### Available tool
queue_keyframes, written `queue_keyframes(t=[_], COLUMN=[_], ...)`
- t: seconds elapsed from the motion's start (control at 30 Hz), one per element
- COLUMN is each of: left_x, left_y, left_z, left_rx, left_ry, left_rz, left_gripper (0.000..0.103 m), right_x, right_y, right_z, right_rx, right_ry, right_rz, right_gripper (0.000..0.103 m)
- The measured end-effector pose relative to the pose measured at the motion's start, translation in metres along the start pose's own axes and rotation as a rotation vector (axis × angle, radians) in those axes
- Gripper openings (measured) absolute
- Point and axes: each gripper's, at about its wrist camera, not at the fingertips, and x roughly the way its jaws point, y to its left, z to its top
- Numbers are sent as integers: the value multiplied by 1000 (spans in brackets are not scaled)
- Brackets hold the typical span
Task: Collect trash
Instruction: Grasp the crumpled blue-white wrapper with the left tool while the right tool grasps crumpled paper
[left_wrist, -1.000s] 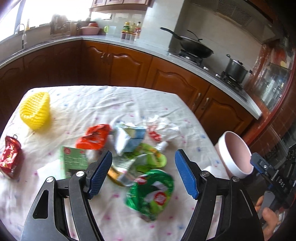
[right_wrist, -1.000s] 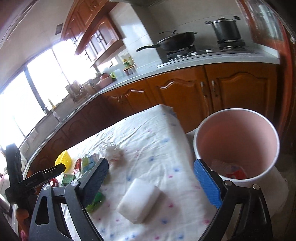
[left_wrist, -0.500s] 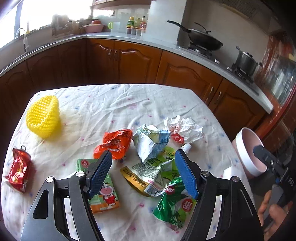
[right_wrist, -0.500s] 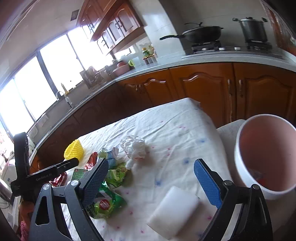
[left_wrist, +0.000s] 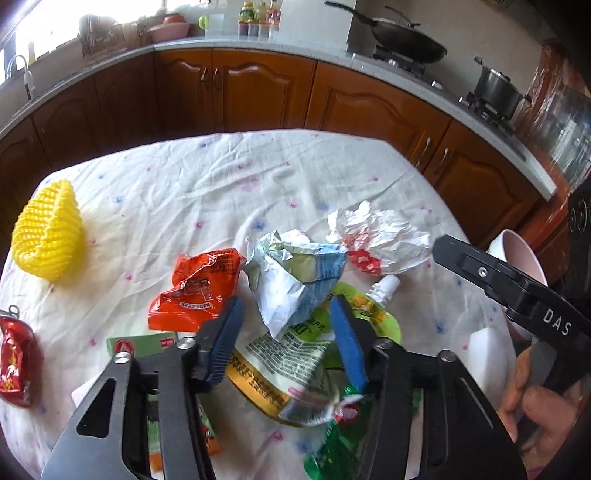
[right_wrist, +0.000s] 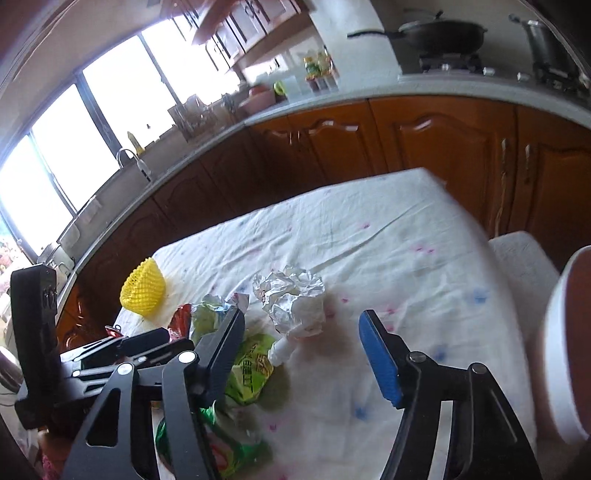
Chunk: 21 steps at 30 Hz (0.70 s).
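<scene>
Trash lies piled on the white tablecloth (left_wrist: 221, 184). My left gripper (left_wrist: 284, 334) is open, its blue pads either side of a crumpled white-and-blue wrapper (left_wrist: 295, 273), above a green spouted pouch (left_wrist: 373, 306). An orange packet (left_wrist: 199, 284), a crumpled white-and-red wrapper (left_wrist: 376, 236) and a green bag (left_wrist: 343, 439) lie around it. My right gripper (right_wrist: 301, 349) is open and empty, just in front of the crumpled silvery wrapper (right_wrist: 291, 295). The pink bin (right_wrist: 569, 369) stands at the table's right edge; it also shows in the left wrist view (left_wrist: 521, 254).
A yellow foam net (left_wrist: 48, 236) and a red wrapper (left_wrist: 14, 362) lie at the table's left. A green carton (left_wrist: 144, 343) sits under my left gripper. A white block (left_wrist: 487, 354) lies near the bin. Wooden cabinets and a counter ring the table.
My left gripper has moved forward and narrowed around the white-and-blue wrapper. My right gripper has swung left from the bin toward the trash pile.
</scene>
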Motion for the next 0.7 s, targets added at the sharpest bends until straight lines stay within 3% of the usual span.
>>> queue_keyframes(t=[0.03, 0.1, 0.13, 0.17, 0.2, 0.33, 0.7], left_x=[4, 12, 15, 18, 19, 13, -32], left_y=[2, 7, 9, 12, 13, 14, -5], left_z=[1, 1, 1, 1, 0, -1, 5], left_rx=[-6, -25, -38, -52, -58, -60, -38], left_ry=[12, 35, 47, 53, 53, 28, -75], left_rz=[0, -12, -21, -33, -38, -40, -109], left_gripper=[38, 17, 17, 15, 13, 11, 10], right_x=[7, 18, 24, 30, 33, 40, -27], right_y=[0, 1, 2, 2, 2, 0, -13], right_z=[1, 3, 5, 5, 6, 5, 5], right_rx=[3, 6, 5, 2, 1, -3, 22], right_ry=[14, 35, 47, 56, 64, 73, -70], right_rz=[3, 13, 12, 7, 4, 9, 20], right_gripper=[63, 56, 53, 44, 28, 15, 14])
